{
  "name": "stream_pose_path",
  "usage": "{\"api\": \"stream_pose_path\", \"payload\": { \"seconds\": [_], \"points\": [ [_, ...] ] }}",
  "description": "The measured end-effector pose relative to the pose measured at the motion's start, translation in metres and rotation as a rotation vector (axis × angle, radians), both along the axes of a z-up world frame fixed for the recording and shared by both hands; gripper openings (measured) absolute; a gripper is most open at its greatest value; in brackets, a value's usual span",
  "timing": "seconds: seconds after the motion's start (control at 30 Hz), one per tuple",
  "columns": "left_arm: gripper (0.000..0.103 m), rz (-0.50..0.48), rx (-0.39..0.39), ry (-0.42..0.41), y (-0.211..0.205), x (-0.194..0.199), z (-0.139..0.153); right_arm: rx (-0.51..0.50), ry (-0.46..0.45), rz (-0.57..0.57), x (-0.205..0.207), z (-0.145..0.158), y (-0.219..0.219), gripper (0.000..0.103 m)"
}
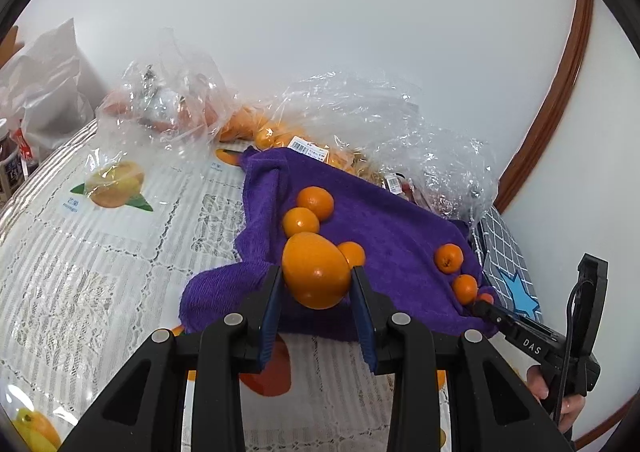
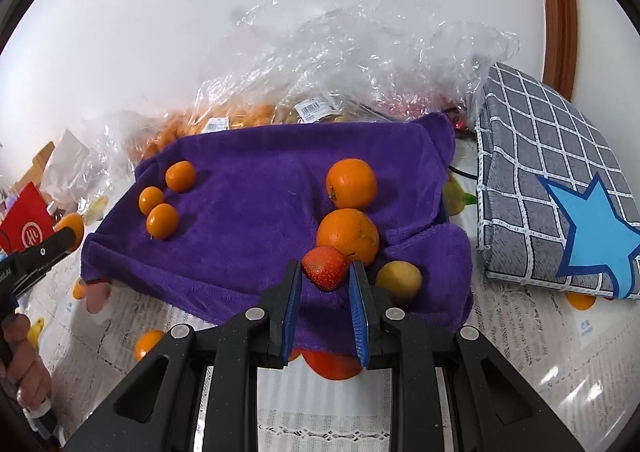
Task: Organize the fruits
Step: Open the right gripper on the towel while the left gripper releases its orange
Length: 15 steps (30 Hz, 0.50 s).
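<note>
A home dining table, covered and cluttered with groceries.

A lace-patterned tablecloth [image 1: 100, 252] printed with fruit pictures covers the table, which stands against a plain white wall [image 1: 320, 12] with brown wooden trim [image 1: 560, 100]. Along the far edge lie crumpled clear plastic bags [image 2: 340, 64] with barcode price labels. A purple towel [image 2: 256, 188] is spread mid-table, a checked grey cushion [image 2: 552, 156] with a blue star lies at the right edge, and bottles [image 1: 10, 164] stand at the left edge.

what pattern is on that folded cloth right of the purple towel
Grey with a white grid and a blue star; the folded cloth shows best in the right wrist view.
</note>
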<state>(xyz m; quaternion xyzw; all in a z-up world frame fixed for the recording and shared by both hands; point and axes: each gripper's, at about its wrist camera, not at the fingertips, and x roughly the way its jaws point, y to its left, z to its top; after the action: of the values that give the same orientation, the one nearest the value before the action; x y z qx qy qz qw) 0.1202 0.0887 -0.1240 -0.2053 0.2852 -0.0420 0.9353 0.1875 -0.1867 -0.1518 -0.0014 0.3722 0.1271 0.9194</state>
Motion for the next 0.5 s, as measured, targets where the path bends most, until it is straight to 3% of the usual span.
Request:
{"api": "stream_pose_path", "payload": {
  "seconds": [0.33,0.5],
  "points": [
    [0.032,-0.001,0.087,0.116,-0.02,0.055,0.0,-0.004,0.004,-0.004,0.001,0.0,0.0,0.025],
    [0.032,0.006,0.114,0.153,-0.026,0.066,-0.003,0.007,-0.006,-0.015,0.0,0.001,-0.003,0.043]
  ]
}}
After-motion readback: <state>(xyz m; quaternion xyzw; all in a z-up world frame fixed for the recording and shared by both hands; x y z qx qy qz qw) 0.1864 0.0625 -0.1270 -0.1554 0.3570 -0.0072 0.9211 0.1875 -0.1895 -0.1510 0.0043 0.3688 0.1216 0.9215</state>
